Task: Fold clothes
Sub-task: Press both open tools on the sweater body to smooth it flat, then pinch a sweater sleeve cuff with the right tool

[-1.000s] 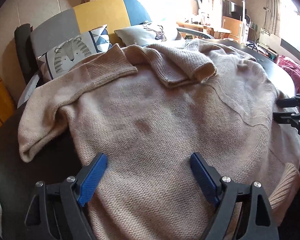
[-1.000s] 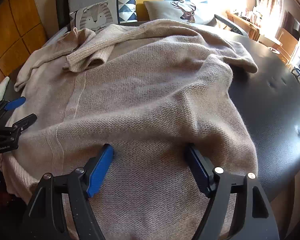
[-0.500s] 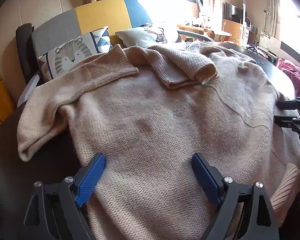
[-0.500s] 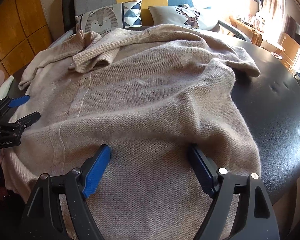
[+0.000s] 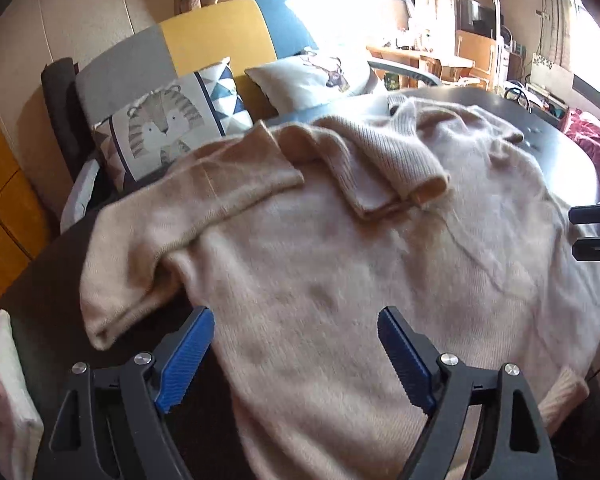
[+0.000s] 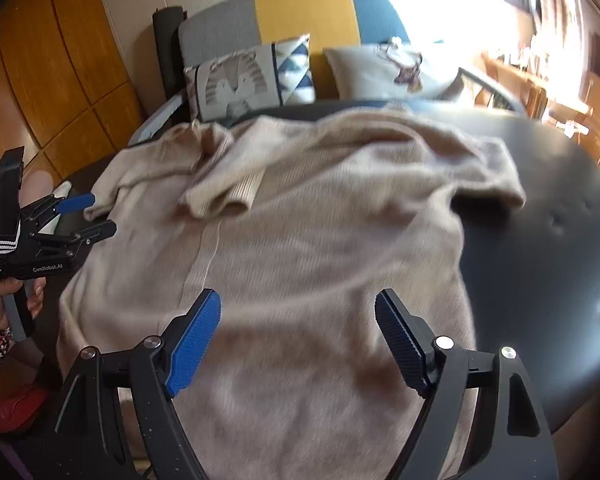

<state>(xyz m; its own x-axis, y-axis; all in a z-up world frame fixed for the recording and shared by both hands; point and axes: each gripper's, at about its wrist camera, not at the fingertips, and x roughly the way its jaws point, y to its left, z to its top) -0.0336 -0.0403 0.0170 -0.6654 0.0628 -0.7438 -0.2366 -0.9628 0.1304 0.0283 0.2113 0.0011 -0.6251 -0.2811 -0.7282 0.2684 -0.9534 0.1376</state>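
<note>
A beige knit sweater (image 5: pixel 340 264) lies spread over a dark round table (image 6: pixel 540 280), with both sleeves folded in across the chest; it also shows in the right wrist view (image 6: pixel 300 248). My left gripper (image 5: pixel 296 356) is open and empty, raised over the sweater's near left hem. My right gripper (image 6: pixel 298 340) is open and empty, raised over the near hem on the right. Each gripper shows at the edge of the other's view: the left gripper (image 6: pixel 88 216) and the right gripper (image 5: pixel 592 232).
A grey, yellow and blue sofa (image 5: pixel 216 40) with a tiger cushion (image 5: pixel 168 120) and a deer cushion (image 5: pixel 312 80) stands behind the table. Wooden panels (image 6: pixel 52 60) are at the left. A red cloth (image 5: pixel 596 148) lies at the right.
Both grippers have lifted and pulled back from the sweater's hem, so more of the table and sofa shows. Both stay open.
</note>
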